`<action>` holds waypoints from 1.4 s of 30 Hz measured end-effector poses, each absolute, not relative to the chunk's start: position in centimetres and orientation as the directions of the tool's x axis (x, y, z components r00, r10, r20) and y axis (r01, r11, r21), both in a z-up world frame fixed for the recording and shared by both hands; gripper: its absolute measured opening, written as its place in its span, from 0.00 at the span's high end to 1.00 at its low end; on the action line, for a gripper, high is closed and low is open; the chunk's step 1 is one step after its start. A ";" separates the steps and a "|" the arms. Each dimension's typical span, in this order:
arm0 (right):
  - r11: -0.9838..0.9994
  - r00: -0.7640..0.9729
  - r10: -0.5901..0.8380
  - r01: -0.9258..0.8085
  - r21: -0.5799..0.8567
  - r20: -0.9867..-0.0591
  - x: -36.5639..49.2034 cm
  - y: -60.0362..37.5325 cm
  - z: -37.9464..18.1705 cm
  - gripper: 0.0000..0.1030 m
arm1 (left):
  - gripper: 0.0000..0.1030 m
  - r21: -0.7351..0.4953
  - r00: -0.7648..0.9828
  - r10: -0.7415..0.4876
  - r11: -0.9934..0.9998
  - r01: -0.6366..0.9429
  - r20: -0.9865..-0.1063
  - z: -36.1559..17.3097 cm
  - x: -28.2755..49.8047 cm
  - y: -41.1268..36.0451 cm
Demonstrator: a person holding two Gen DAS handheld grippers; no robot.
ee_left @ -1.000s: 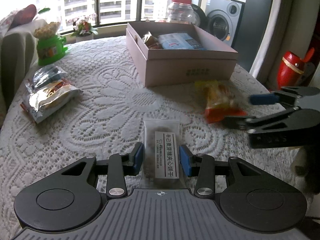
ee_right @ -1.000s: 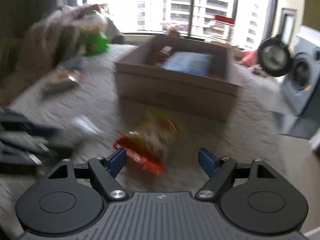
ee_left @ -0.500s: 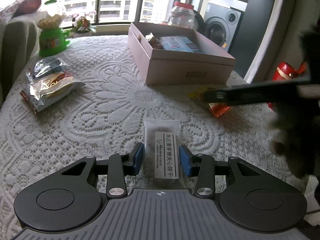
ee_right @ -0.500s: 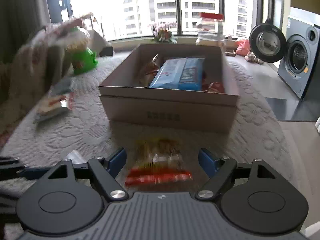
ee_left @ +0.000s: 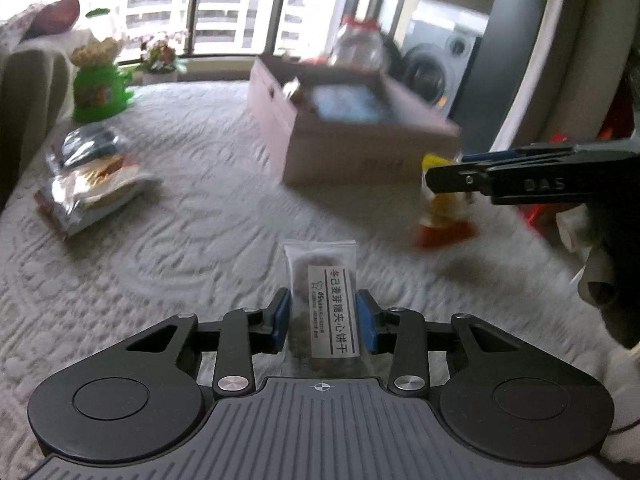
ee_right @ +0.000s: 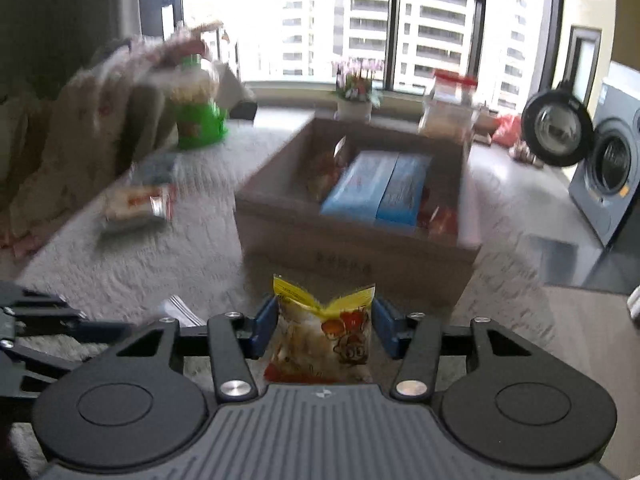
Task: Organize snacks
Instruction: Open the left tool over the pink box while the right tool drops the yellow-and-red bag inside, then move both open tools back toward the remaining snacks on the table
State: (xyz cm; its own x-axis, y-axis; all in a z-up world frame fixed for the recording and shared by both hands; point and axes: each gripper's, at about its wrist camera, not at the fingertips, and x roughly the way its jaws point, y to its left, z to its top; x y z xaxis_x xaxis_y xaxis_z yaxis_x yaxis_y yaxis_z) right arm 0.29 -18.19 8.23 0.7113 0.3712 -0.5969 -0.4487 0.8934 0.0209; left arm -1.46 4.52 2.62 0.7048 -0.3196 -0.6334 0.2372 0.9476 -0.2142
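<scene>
**Both claws loaded, box ahead**

Left gripper (ee_left: 323, 322) closed onto one clear biscuit packet (ee_left: 322, 300) with a white label, blue pads pressed to its long edges at lower centre of the left view; packet lying lengthwise between the fingers, probably to keep the flat wrapper from folding. Right gripper (ee_right: 325, 326) pinched on one yellow-topped snack bag (ee_right: 322, 332) at lower centre of the right view, bag upright and bulging between the pads, apparently lifted off the lace cloth (ee_left: 192, 208), judging by the side-on look in the left view.

Open cardboard box (ee_right: 352, 240) at mid-frame just beyond the yellow bag, likely the destination for both. Inside: two blue packs (ee_right: 378, 188) side by side, plus some red-wrapped items along the sides, count unclear through blur.

Still loose on the cloth, left of frame: a pile of roughly two or three foil bags (ee_left: 88, 184). One green tub (ee_left: 98, 90) at upper left, one red-lidded jar (ee_right: 452, 108) behind the box
</scene>
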 end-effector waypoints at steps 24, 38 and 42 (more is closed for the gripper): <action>0.959 0.648 0.255 -0.264 0.103 -0.718 19.4 -17.5 9.2 0.43 | 0.58 -0.451 0.692 -0.512 0.843 0.292 -0.509 6.8 17.0 6.0; 0.834 0.590 0.491 -0.531 0.151 -0.641 13.2 -5.8 11.6 0.25 | 0.58 -0.495 0.835 -0.096 0.839 -0.225 -0.542 4.0 9.1 24.2; 0.779 0.521 0.525 -0.613 0.134 -0.672 11.8 0.4 9.4 0.25 | 0.58 -0.506 0.828 -0.071 0.819 -0.270 -0.557 2.1 7.8 26.6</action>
